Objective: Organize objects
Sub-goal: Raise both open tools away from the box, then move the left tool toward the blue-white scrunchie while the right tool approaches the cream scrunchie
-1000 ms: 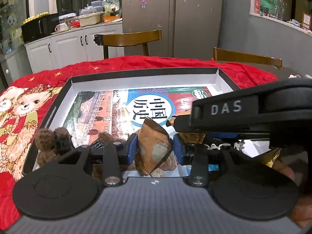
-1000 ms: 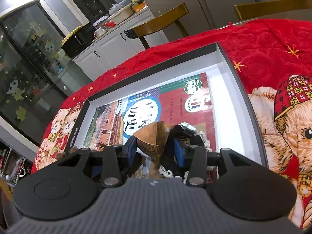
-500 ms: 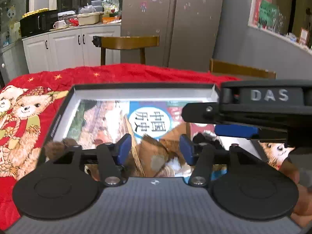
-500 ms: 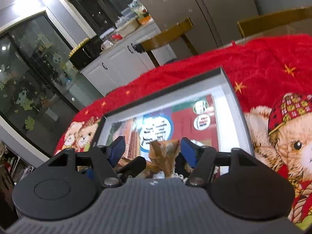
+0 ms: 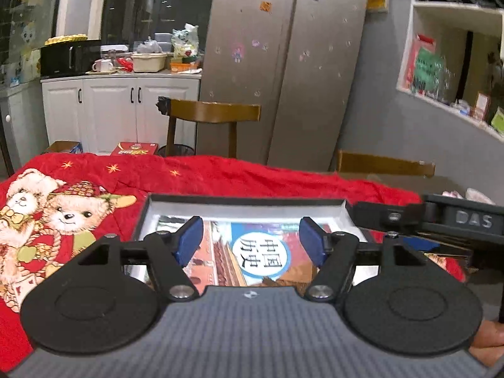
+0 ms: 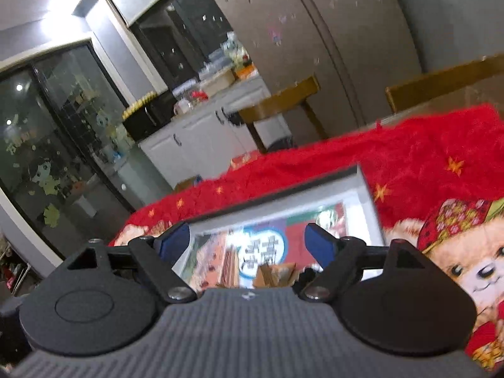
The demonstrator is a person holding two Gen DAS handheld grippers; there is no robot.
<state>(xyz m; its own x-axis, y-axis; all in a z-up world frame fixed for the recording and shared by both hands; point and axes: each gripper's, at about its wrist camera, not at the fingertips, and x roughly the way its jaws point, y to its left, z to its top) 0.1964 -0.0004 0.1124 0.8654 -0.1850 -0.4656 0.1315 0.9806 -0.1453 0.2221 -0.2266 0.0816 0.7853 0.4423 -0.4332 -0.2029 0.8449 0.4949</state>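
Left tool (image 5: 249,241) hovers above the shallow box (image 5: 245,203) with its blue pads (image 5: 189,239) spreading apart and nothing between them; only the history book (image 5: 261,255) on the box floor shows through the gap. Just below that gap, at the near edge of the book, the corner of a brown snack packet (image 5: 296,275) peeks over the tool's body. It looks light, crinkly and soft, so it would probably crumple rather than resist; a pinch across a crimped end seam should hold better than one across the puffed middle, where the film may slip.

Right tool (image 6: 249,242) likewise has its jaws opening, empty, poised over the same box (image 6: 365,186). The brown packet (image 6: 277,272) lies loose in the box below it, on the book's cover (image 6: 261,245), with a small dark item (image 6: 307,275) just beside it, too blurred to name. The book is flat and stiff, likely the heaviest piece; an edge would be the place to take it. Beneath the box the surface is covered by a red bear-print cloth (image 6: 441,157).
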